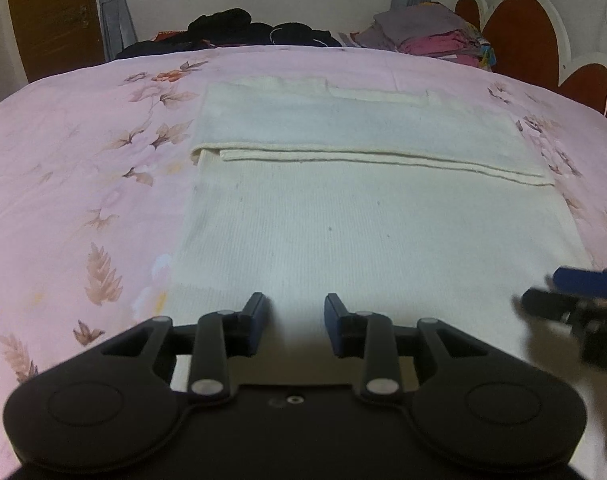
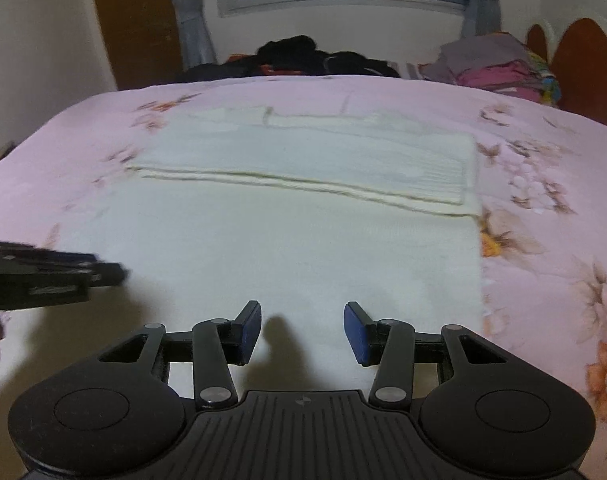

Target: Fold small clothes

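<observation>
Cream garment (image 1: 343, 220) flat on bedspread (image 1: 83, 140) | dark clothes (image 1: 231, 26), folded pile (image 1: 431, 34) behind

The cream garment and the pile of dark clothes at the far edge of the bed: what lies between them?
Only bare pink floral bedcover separates the cream garment from the dark clothes; both wrist views show it.

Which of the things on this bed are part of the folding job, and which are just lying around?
Part of the job:
cream garment, partly folded
left gripper
right gripper

Just lying about:
black clothes
stack of folded clothes
pink floral bedspread
</observation>
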Motion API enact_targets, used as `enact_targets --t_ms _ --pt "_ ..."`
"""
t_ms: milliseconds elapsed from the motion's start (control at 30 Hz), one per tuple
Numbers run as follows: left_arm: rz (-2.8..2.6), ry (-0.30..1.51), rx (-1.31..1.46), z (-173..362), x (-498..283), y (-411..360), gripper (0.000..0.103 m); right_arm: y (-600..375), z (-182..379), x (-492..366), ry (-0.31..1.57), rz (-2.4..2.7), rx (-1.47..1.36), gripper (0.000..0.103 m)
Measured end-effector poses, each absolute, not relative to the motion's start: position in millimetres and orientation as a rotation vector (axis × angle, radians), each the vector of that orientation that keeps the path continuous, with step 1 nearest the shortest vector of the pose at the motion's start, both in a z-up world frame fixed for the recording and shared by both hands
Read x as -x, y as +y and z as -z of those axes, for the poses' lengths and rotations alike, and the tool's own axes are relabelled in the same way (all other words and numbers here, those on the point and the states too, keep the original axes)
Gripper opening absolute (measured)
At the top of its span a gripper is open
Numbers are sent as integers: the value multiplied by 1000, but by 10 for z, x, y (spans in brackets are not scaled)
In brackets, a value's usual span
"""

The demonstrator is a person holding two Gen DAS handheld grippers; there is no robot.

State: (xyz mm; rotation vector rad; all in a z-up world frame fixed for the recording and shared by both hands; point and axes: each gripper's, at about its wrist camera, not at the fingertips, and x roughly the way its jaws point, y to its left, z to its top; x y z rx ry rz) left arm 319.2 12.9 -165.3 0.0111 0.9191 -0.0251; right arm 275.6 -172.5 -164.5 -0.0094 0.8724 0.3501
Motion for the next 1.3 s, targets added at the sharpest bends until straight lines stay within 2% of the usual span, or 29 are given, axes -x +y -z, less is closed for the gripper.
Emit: enact_targets --t_ms 500,767,800,833,900,1100,1300 --pt "126 911 -52 1621 -2396 250 37 -1611 1708 -1974 910 -227 84 46" --pt "98 900 -34 1486 -2048 483 47 -1870 1563 -1504 906 -121 70 46" --pt "96 899 -31 1476 -2012 509 48 -1897 1550 -1447 906 -112 73 49" --pt "93 898 -29 1469 -1984 535 50 -1924 1540 -1378 906 -100 78 61" --pt "88 899 -27 1458 -1922 582 52 -1962 1513 -1249 892 -77 88 76" --pt "98 909 -16 1464 -1672 745 58 -2045 1498 -964 910 -44 82 76" --pt "123 965 52 1588 -1412 940 58 -2106 1525 -757 940 -14 50 76"
